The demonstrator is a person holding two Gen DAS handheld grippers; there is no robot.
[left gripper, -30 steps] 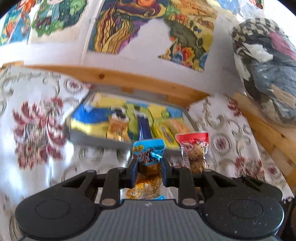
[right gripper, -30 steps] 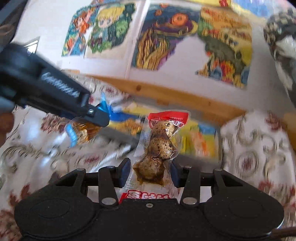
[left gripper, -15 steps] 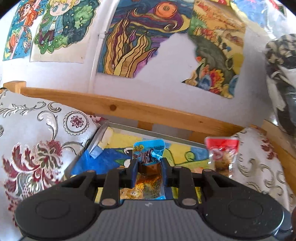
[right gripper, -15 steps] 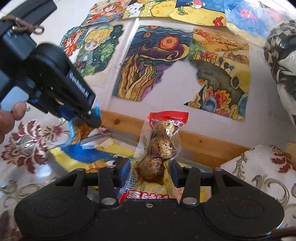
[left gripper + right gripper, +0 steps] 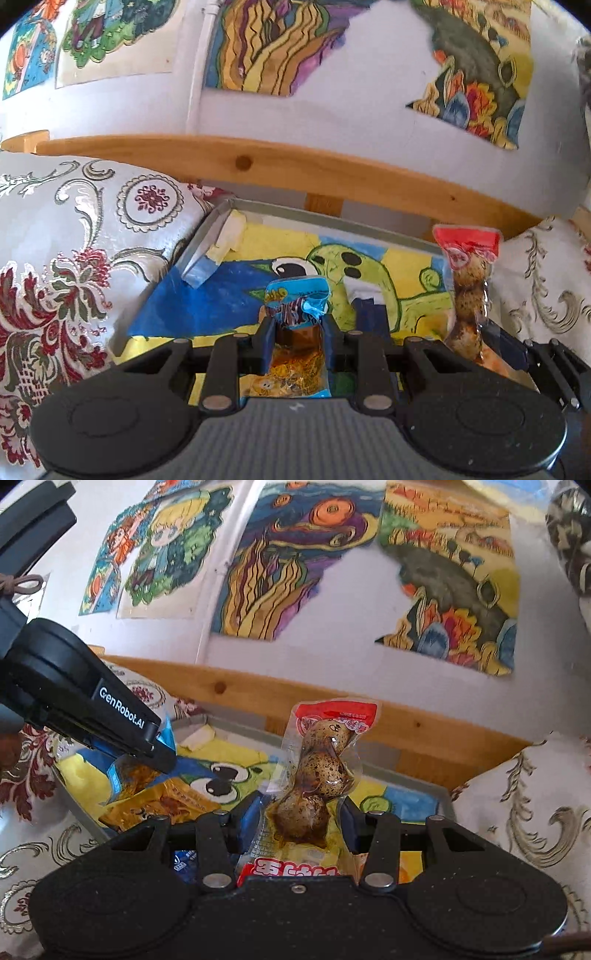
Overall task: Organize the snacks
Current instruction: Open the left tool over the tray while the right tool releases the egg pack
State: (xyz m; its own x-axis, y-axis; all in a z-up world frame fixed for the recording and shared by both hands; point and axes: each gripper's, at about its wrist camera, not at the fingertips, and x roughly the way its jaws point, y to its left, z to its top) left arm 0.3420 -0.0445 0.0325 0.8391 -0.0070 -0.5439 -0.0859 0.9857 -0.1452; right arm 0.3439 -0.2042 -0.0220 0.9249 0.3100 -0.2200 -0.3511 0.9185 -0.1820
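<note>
Patterned cloth (image 5: 74, 258) surrounds the grey tray (image 5: 325, 223), our landmark. Nearest, our left gripper (image 5: 297, 328) pinches a blue snack packet (image 5: 295, 306) above the tray; our right gripper (image 5: 295, 812) clamps a pack of quail eggs (image 5: 321, 760) over it. Behind the tray runs a wooden rail (image 5: 332, 173), then paintings (image 5: 288, 561).

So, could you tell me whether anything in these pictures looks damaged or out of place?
Only the wall art: the swirly sun painting and the landscape painting have ragged, torn lower edges. The blue-topped snack packet and red-topped quail egg pack look intact above the grey tray.
</note>
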